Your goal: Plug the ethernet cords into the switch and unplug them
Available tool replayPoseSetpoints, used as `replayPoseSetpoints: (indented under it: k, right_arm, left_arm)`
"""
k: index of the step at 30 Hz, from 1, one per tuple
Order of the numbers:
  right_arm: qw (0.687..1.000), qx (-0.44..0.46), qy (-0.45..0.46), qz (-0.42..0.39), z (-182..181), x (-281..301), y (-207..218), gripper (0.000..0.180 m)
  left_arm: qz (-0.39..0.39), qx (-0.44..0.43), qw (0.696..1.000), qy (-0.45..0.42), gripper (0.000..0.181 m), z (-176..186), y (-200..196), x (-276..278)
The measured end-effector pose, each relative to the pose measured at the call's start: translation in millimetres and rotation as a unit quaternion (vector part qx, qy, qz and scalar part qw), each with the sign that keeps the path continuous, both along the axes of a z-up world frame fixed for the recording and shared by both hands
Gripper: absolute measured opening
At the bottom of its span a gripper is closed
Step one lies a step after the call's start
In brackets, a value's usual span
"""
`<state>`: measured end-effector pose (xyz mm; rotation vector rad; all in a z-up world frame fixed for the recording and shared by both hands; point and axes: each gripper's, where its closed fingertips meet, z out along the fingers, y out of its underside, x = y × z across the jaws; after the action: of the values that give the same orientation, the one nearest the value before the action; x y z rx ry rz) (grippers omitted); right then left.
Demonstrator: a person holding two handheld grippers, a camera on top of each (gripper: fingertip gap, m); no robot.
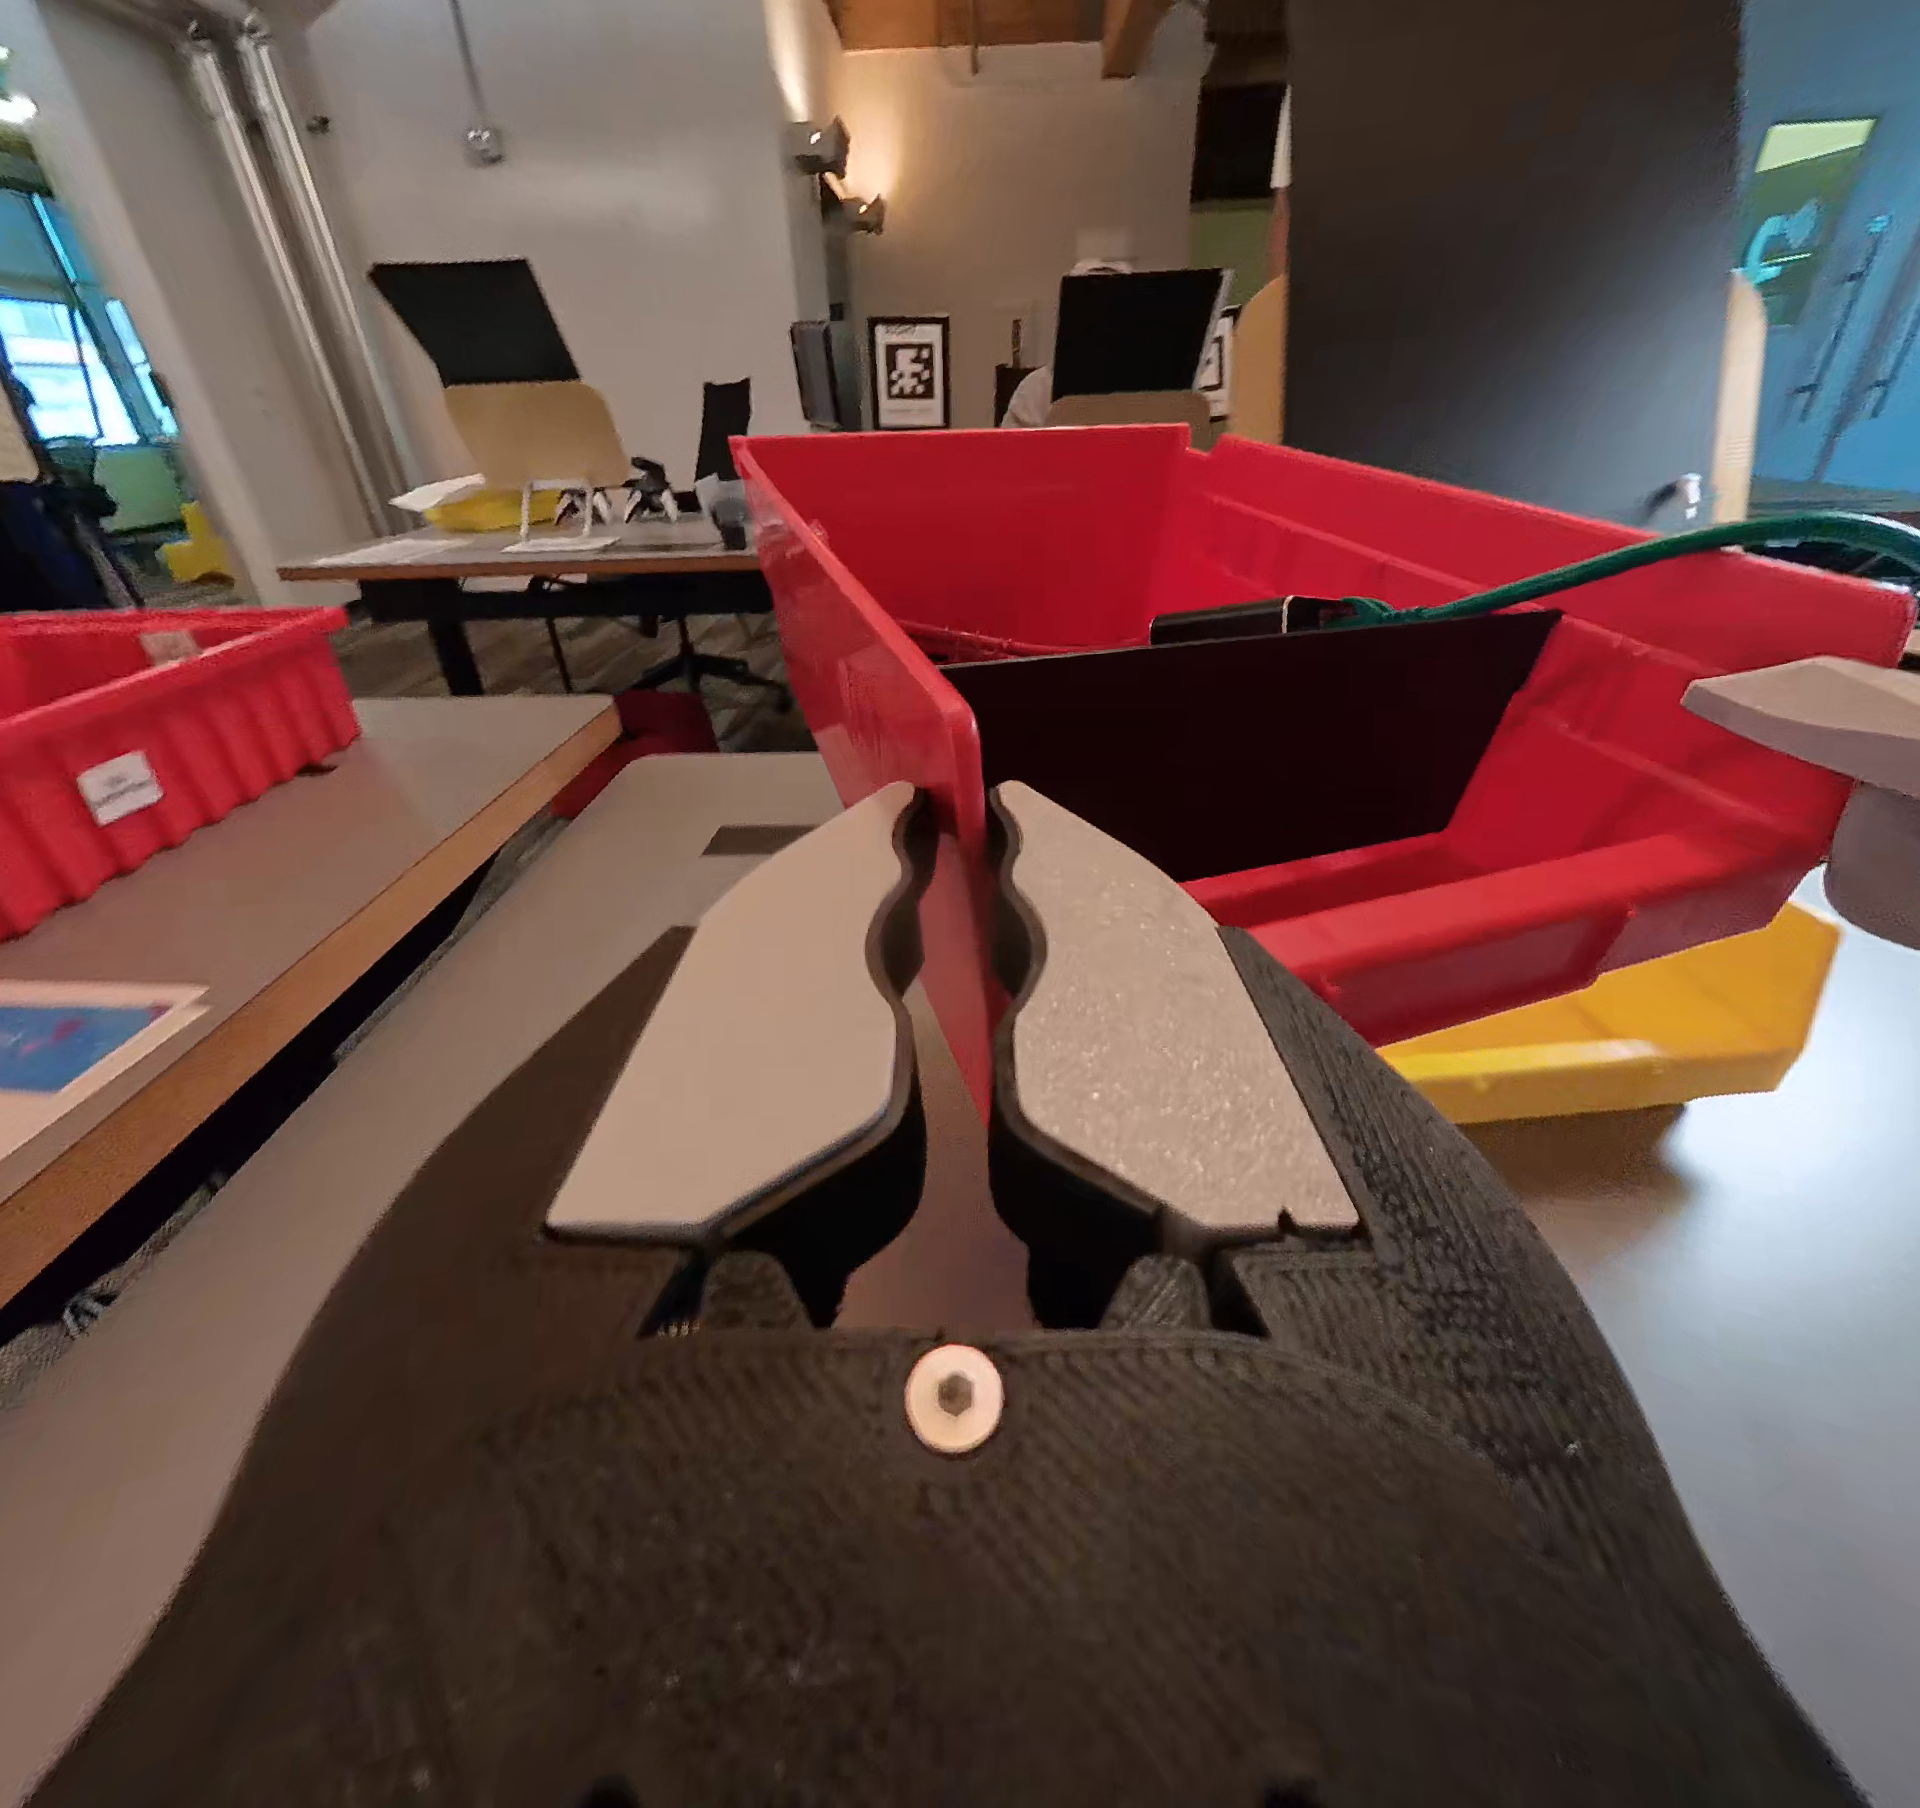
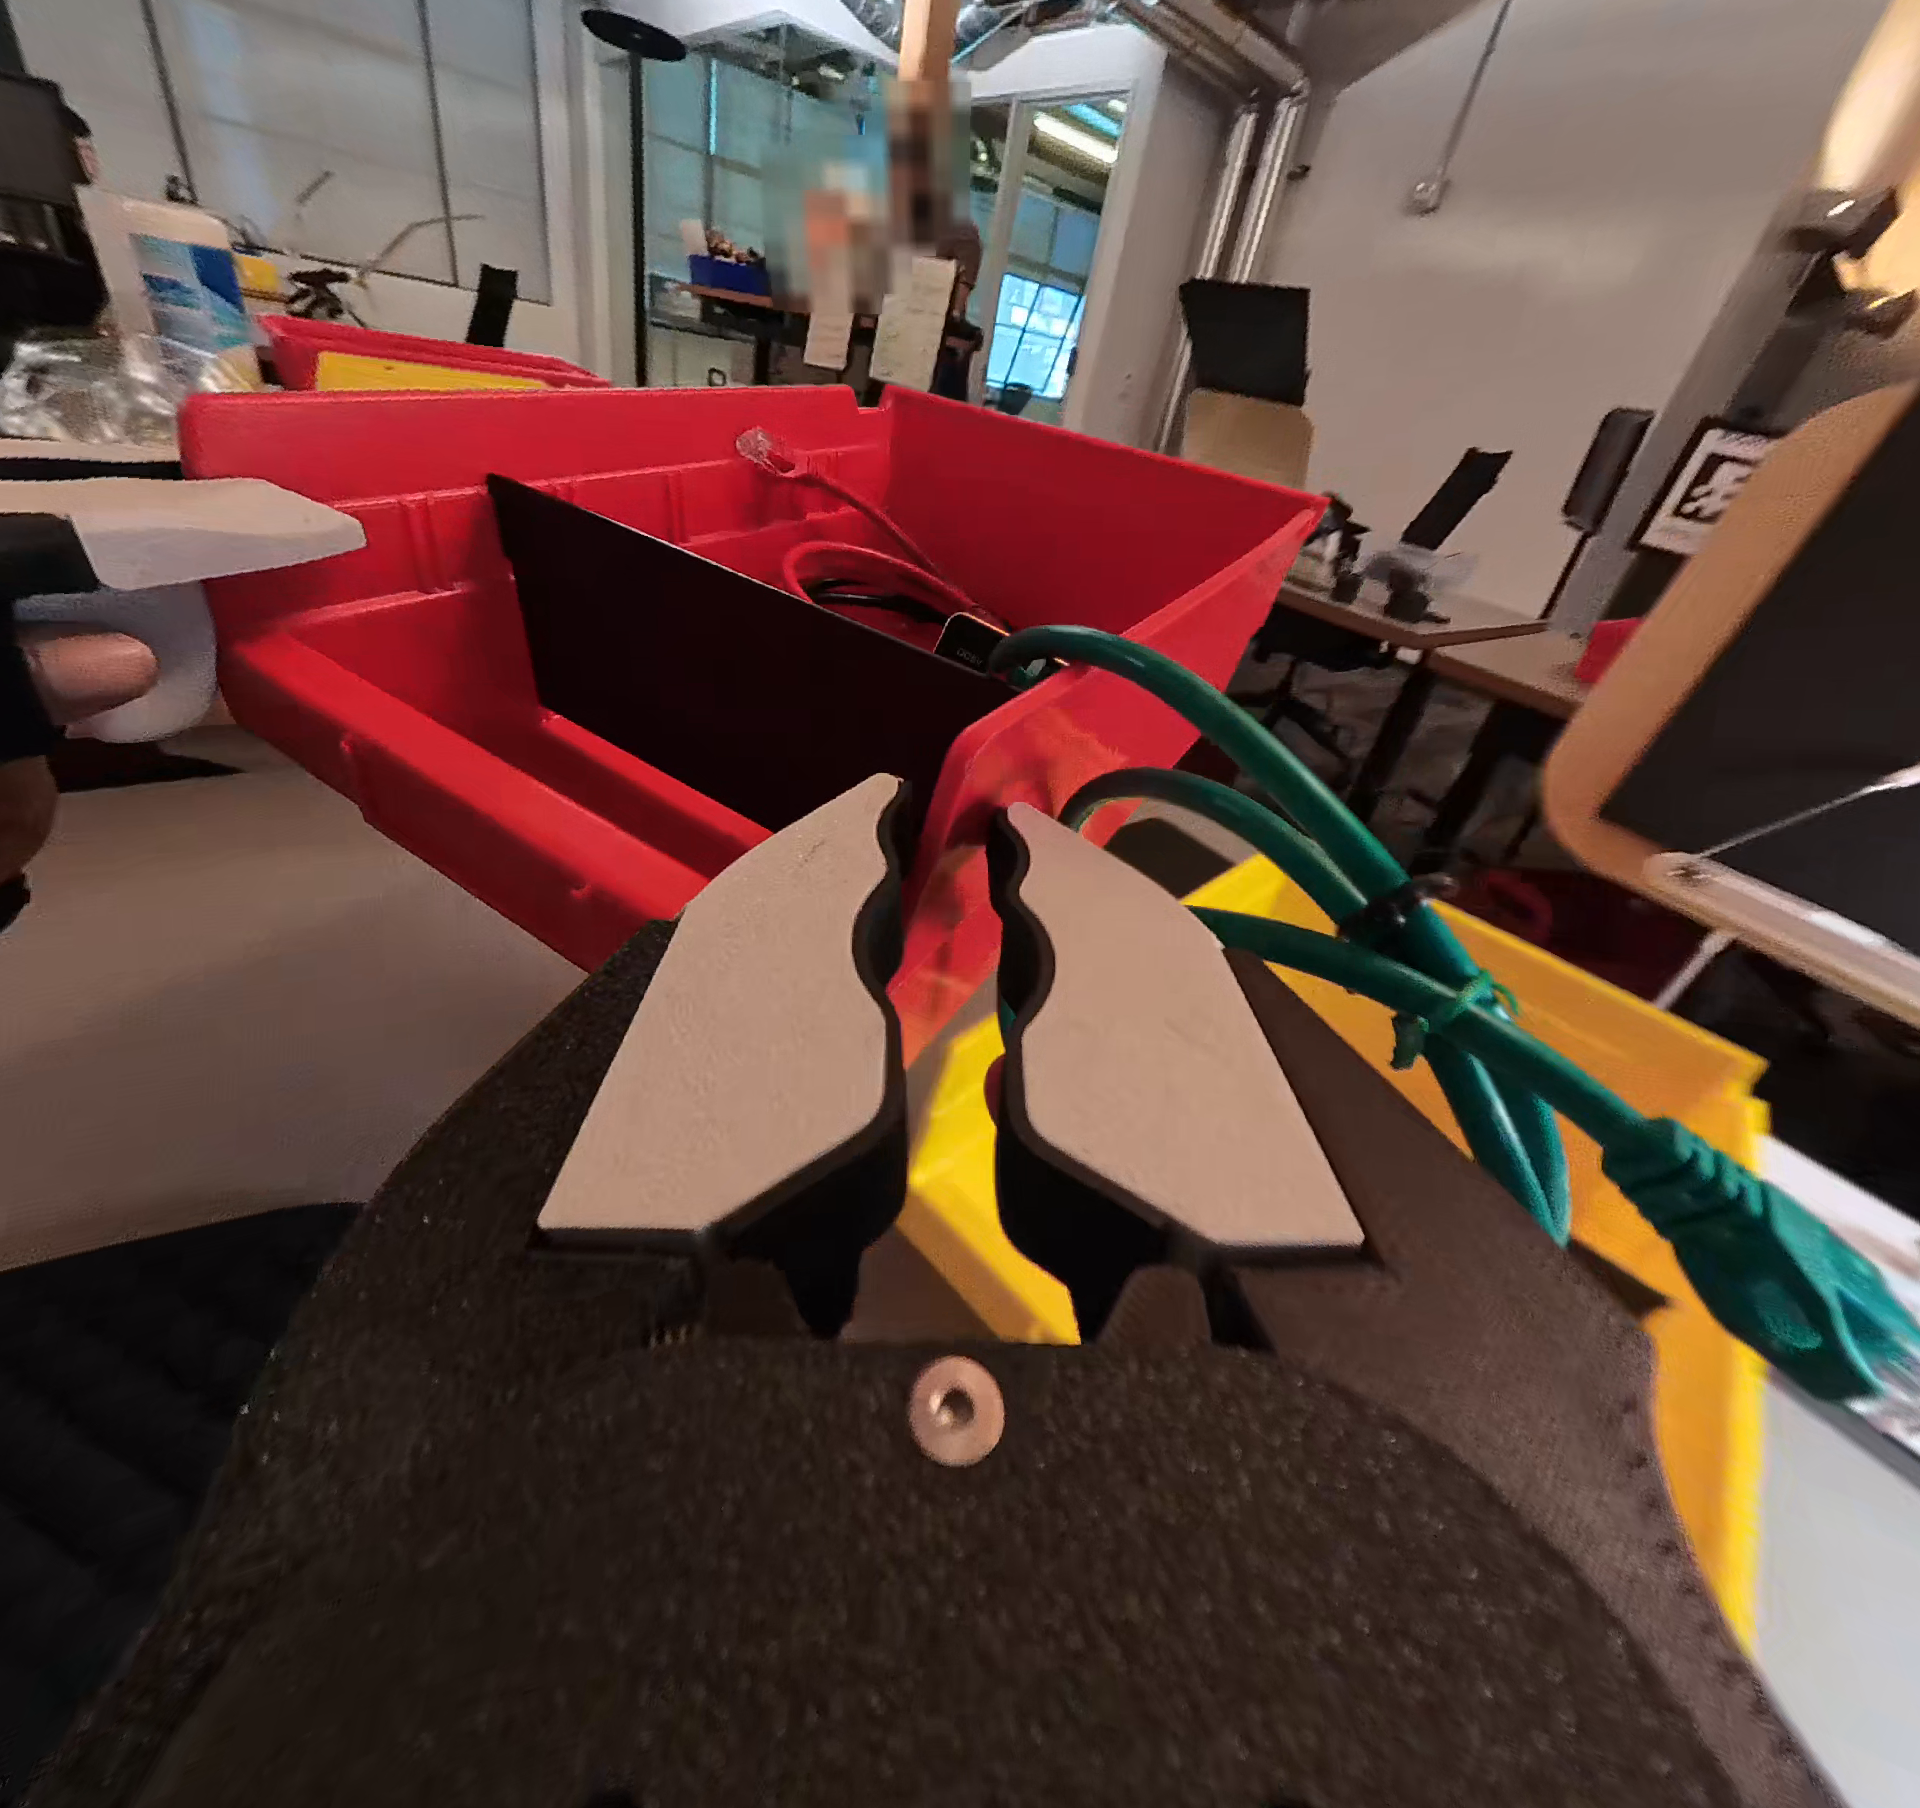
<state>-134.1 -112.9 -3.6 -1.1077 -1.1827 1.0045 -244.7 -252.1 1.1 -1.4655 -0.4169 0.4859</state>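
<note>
both tongs clamped on the bin walls, cords not yet plugged

left gripper [image 1: 954, 813] pinches the near wall of the red bin [image 1: 1351, 532], and my right gripper [image 2: 943, 818] is clenched on the opposite wall. the bin looks tilted over a yellow bin [image 2: 1558, 1052]. a green ethernet cord [image 2: 1299, 823] spills over the rim at three o'clock of my right tong, its plug [image 2: 1787, 1301] hanging free at four o'clock. a red cord [image 2: 862, 563] lies behind the black divider [image 2: 727, 657] at twelve o'clock. a dark box [image 2: 971, 638] there may be the switch; i cannot tell. i judge the plugging has not begun: everything is left.
</note>
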Motion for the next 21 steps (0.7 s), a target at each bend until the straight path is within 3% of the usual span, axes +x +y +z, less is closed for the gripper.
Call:
replayPoseSetpoints:
  k: [9, 16, 21]
  right_arm:
    - [0.998, -0.031, -0.052, 0.029, -71.8, -43.1, -25.1, 0.014]
    - [0.994, -0.044, -0.103, 0.005, -123.6, -43.1, -10.5, 0.014]
    - [0.990, -0.059, -0.125, 0.002, -139.0, -30.7, -5.0, 0.018]
  left_arm:
    - [0.019, -0.037, 0.998, -0.049, 0.009, -66.1, -31.9, -38.4]
    - [-0.001, -0.065, 0.994, -0.091, 0.009, -122.5, -13.3, -47.6]
    - [-0.025, -0.110, 0.987, -0.110, 0.011, -142.9, 1.6, -43.0]
